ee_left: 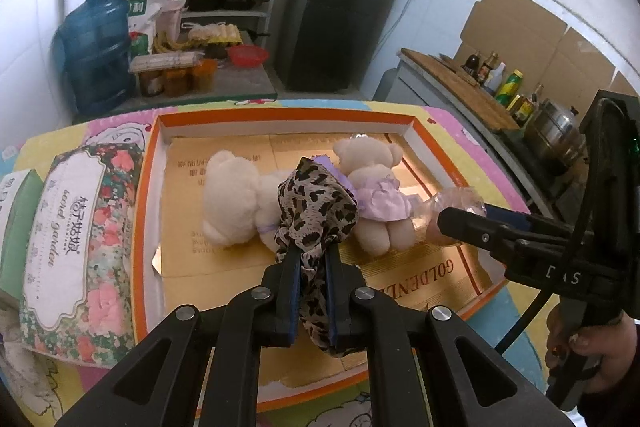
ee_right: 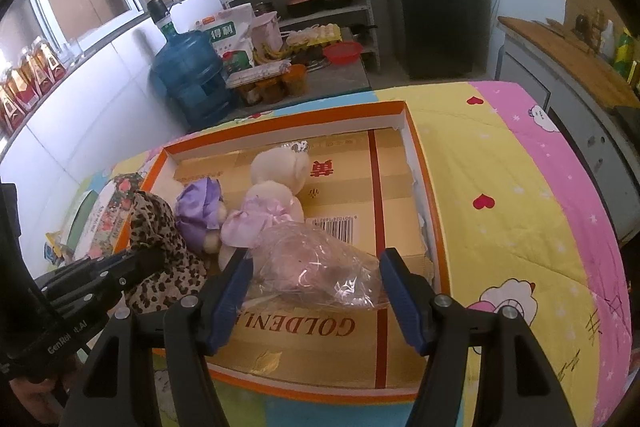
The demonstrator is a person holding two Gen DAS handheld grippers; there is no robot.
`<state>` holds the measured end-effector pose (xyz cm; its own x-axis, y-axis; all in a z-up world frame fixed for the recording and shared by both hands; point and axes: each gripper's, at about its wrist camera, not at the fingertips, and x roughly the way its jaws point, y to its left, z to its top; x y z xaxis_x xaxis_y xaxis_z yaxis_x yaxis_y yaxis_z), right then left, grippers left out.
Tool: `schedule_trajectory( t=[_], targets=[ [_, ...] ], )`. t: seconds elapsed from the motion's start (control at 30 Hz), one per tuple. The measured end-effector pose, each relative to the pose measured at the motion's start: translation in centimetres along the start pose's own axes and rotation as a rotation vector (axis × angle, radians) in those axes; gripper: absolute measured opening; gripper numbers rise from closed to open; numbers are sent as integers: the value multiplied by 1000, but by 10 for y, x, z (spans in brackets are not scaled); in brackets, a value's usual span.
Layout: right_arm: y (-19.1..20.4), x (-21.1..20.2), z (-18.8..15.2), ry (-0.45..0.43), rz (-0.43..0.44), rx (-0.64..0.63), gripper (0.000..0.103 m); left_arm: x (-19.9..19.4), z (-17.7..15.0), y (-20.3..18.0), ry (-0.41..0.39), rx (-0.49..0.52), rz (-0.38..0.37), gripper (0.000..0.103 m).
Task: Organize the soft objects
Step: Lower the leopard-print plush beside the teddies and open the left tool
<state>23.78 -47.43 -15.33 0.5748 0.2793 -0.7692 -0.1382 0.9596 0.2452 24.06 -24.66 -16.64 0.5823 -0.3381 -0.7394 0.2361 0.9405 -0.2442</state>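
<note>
- The left gripper [ee_left: 314, 259] is squeezed almost shut on a spotted leopard cloth [ee_left: 316, 205]. The cloth bunches up above the fingers and a tail hangs down below them.
- The right gripper [ee_right: 316, 283] is about half open, with a soft thing in a clear plastic bag [ee_right: 316, 267] between its blue pads. The pads sit right at the bag's two ends, so I think it is holding the bag.
- Both hang over the orange-edged box [ee_right: 420, 163] on the bright quilt [ee_right: 520, 211].
- Two teddy bears, one with a cream head [ee_left: 230, 195] and one in a purple dress [ee_left: 380, 195], already lie in the box.
- I think the job now is to set both soft things down inside the box.
- To do it well, go low before letting go, so nothing bounces out.
- Put the bag on the bare cardboard near the front, beside the bears.
- Lay the cloth next to the bears, not over their heads.
- Keep the two grippers from bumping, as they are near each other.
</note>
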Motion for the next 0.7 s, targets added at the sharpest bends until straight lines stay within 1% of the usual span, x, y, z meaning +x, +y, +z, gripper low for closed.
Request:
schedule_trajectory(
  t=[0.43, 0.7],
  targets=[
    [-1, 6, 1, 3, -2, -7, 66, 10, 0, 0, 28, 4, -5, 10],
    [-2, 9, -2, 6, -1, -11, 66, 15, 0, 1, 45, -1, 10, 10]
  ],
)
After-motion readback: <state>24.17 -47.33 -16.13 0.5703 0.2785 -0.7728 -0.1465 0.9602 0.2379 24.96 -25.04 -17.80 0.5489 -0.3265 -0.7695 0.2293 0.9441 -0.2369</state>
